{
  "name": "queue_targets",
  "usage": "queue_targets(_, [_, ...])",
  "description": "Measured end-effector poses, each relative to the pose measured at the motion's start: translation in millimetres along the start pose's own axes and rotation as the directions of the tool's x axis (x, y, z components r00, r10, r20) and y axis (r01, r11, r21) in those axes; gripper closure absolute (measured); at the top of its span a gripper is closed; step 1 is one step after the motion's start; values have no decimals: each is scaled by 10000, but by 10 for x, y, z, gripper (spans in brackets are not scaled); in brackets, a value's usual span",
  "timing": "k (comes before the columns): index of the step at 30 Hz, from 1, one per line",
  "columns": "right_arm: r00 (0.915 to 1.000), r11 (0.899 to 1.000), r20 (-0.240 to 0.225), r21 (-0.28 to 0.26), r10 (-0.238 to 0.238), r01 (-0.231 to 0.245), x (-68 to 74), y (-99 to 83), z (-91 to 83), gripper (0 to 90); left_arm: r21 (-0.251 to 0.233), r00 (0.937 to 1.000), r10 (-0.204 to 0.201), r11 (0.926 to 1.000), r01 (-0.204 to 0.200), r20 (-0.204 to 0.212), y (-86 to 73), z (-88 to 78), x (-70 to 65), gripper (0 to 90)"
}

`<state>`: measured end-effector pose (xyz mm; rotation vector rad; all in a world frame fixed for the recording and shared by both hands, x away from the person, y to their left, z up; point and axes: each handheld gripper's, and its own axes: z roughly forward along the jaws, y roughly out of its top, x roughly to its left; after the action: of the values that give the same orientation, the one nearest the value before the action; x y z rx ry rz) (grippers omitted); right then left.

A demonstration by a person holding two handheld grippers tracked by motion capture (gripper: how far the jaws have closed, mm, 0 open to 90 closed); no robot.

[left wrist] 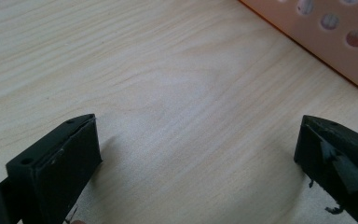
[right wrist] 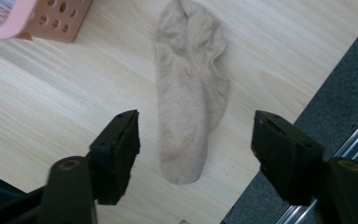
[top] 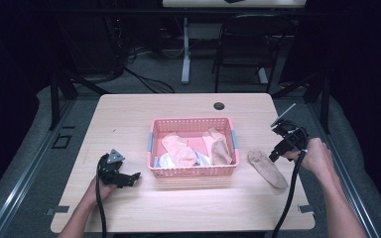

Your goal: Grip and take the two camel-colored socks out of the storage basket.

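A: So, starting at the left: where is the left tool?

B: Low over the desk, just left of the pink basket, which stands mid-desk. In the left gripper view its jaws stand wide apart with nothing but bare wood between them, and a corner of the basket wall shows ahead and to one side.

A: And inside the basket?

B: A few socks lie loose in it, peach and tan ones, with something pale underneath that I can't make out.

A: Then the thing outside it?

B: A beige sock lies flat on the desk to the right of the basket, apart from it and not far from the desk's right edge. The right tool hangs just above its right side, jaws spread, gripping nothing.

A: How does it lie against that tool?

B: In the right gripper view the beige sock runs lengthwise straight away from the camera, its rounded end nearest, centred between the two jaws. So its long axis is square to the closing line, and the jaws straddle its width.

A: Which hand takes it, would you say?

B: The right, I'd judge. It's all but over the sock, whereas the left sits across the basket. A drop and a squeeze should pinch it.
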<state>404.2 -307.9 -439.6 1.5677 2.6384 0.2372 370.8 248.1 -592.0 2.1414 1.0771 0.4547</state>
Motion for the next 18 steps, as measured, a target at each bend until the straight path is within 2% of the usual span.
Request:
queue_targets(5, [9999,9998,134,-180,103,-101,-1,-15,-168,155,0,10000,1,10000,-1,0,0,0,0,0])
queue_targets(13, [9995,9999,327,-164,4,1,12,33,-349,135,-3,10000,-2,10000,2,-1,0,0,0,0])
queue_targets(14, [9993,9997,356,-211,121,-114,28,41,-361,130,2,10000,4,10000,-4,1,0,0,0,0])
queue_targets(18, [9989,9998,456,-190,-73,82,63,97,-395,121,-2,10000,0,10000,0,-2,0,0,0,0])
